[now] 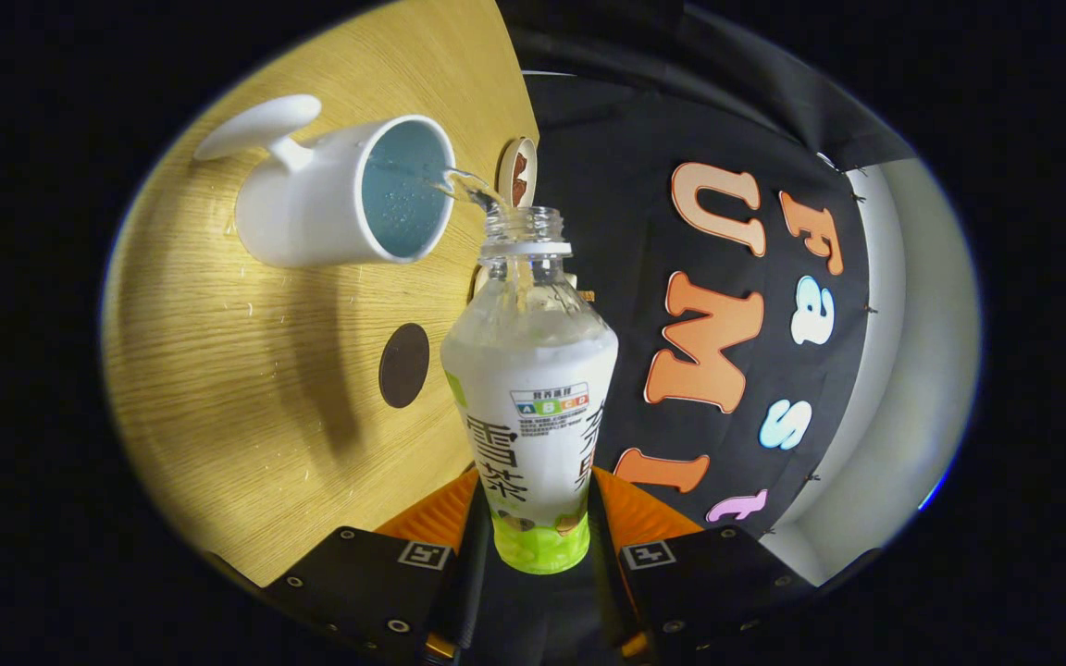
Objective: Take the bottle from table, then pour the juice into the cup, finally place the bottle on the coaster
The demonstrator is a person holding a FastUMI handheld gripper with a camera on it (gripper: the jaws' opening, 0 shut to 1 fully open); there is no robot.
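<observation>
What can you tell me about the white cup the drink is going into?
The cup is white outside, pale blue inside, and looks ceramic, with a thick rounded handle on the side away from the bottle. It stands on the wooden table, beyond the gripper, whose fingers clamp the tilted bottle. A thin clear stream runs from the bottle's open mouth over its rim.

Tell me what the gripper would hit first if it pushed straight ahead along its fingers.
The gripper is shut on the bottle; beyond the bottle's mouth, probably the white cup rim, though depth is unclear.
</observation>
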